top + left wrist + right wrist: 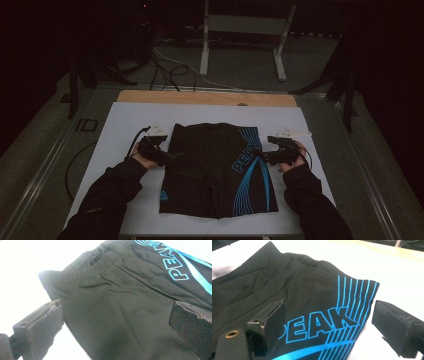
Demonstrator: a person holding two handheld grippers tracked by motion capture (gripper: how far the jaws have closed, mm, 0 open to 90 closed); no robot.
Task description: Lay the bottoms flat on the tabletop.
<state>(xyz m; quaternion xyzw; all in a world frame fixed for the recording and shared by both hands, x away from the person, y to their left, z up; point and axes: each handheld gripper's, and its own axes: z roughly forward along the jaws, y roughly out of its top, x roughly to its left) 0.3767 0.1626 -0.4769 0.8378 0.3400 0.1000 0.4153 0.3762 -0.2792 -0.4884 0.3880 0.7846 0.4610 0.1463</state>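
Shorts (215,167), black, blue print reading "PEAK"; left gripper (172,156) and right gripper (258,154) gape, released, at its edges.

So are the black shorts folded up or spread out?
Spread out. The black shorts lie flat on the white table, with the waistband at the far end, both legs side by side, and blue lettering showing.

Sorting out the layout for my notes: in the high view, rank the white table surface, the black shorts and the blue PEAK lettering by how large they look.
1. white table surface
2. black shorts
3. blue PEAK lettering
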